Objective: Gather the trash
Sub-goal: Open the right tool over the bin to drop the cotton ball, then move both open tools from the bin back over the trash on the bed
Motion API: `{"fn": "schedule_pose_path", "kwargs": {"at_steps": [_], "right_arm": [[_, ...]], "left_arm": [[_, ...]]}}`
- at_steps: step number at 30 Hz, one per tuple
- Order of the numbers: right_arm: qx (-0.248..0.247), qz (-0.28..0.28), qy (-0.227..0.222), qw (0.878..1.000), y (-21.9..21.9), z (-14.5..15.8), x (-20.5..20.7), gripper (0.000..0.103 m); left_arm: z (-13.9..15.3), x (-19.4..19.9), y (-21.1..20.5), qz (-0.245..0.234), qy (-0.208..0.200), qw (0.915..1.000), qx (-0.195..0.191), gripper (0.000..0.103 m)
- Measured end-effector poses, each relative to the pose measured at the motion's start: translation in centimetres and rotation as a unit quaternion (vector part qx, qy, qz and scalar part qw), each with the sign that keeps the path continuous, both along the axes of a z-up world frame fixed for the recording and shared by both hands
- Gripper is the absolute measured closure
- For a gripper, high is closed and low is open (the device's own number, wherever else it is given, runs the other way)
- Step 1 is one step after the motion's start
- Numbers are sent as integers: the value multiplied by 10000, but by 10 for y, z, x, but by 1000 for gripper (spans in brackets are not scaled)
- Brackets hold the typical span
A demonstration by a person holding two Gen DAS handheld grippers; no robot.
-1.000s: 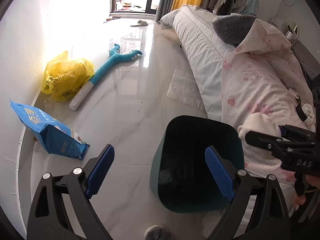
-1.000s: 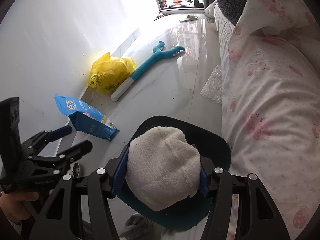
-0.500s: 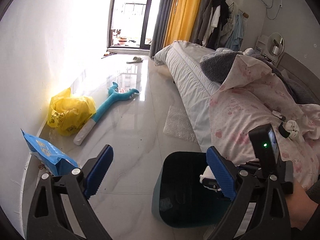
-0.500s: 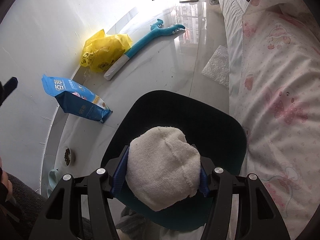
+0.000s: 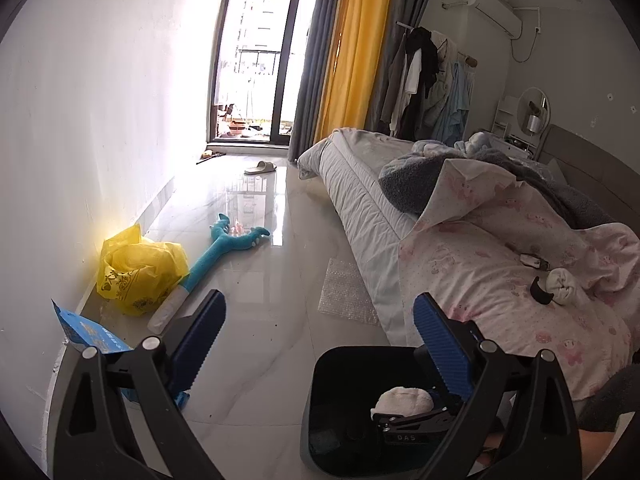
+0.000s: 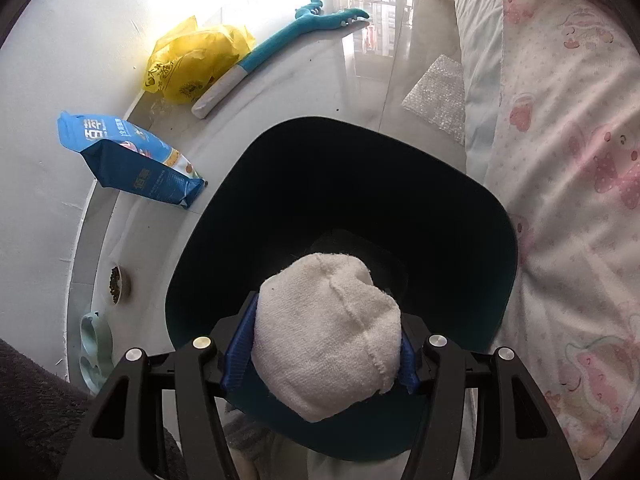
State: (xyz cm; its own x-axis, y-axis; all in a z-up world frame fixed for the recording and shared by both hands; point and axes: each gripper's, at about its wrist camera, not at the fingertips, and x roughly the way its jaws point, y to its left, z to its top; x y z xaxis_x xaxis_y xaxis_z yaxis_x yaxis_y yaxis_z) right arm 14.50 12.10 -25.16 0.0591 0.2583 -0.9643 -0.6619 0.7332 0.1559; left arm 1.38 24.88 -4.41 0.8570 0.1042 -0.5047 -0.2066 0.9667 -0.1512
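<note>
My right gripper [image 6: 326, 354] is shut on a balled white sock [image 6: 326, 332], its blue pads pressing both sides. It points steeply down over the mouth of the dark teal bin [image 6: 472, 216]. In the left wrist view that white sock [image 5: 404, 400] shows just above the teal bin [image 5: 332, 396], held by the right gripper [image 5: 416, 414]. My left gripper [image 5: 320, 344] stands open with nothing between its blue pads [image 5: 200, 332], raised above the floor to the left of the bin. A second white sock ball [image 5: 562, 286] lies on the pink quilt.
On the floor by the wall lie a yellow plastic bag [image 5: 138, 274], a blue food pouch [image 6: 132, 160], a teal plush toy [image 5: 224, 250] and a sheet of bubble wrap [image 5: 344, 292]. Pet bowls [image 6: 116, 284] sit near the wall. The bed [image 5: 480, 264] runs along the right.
The right gripper has sunk with the sock toward the bin's mouth and tilted further down. The left gripper has risen and tipped up, so more of the room and window shows.
</note>
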Motion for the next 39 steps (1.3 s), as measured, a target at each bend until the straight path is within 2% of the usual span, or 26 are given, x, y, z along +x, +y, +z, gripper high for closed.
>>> {"fn": "schedule_pose_path", "kwargs": {"at_steps": [4, 9, 19, 28, 39], "right_arm": [[-150, -8, 81, 9999, -1, -9, -4, 36], [-21, -3, 37, 10000, -7, 2, -5, 25], [708, -67, -653, 9953, -31, 73, -4, 25], [1209, -288, -1150, 9856, -67, 129, 2, 25], [1131, -230, -2128, 9702, -122, 183, 14, 23]], "left_arm": [[13, -2, -6, 13, -150, 9999, 18, 6], [31, -6, -19, -116, -377, 9991, 128, 6], [46, -3, -45, -320, -629, 9972, 264, 6], [59, 8, -63, -353, -799, 9961, 135, 5], [66, 29, -96, -586, -844, 9947, 100, 5]]}}
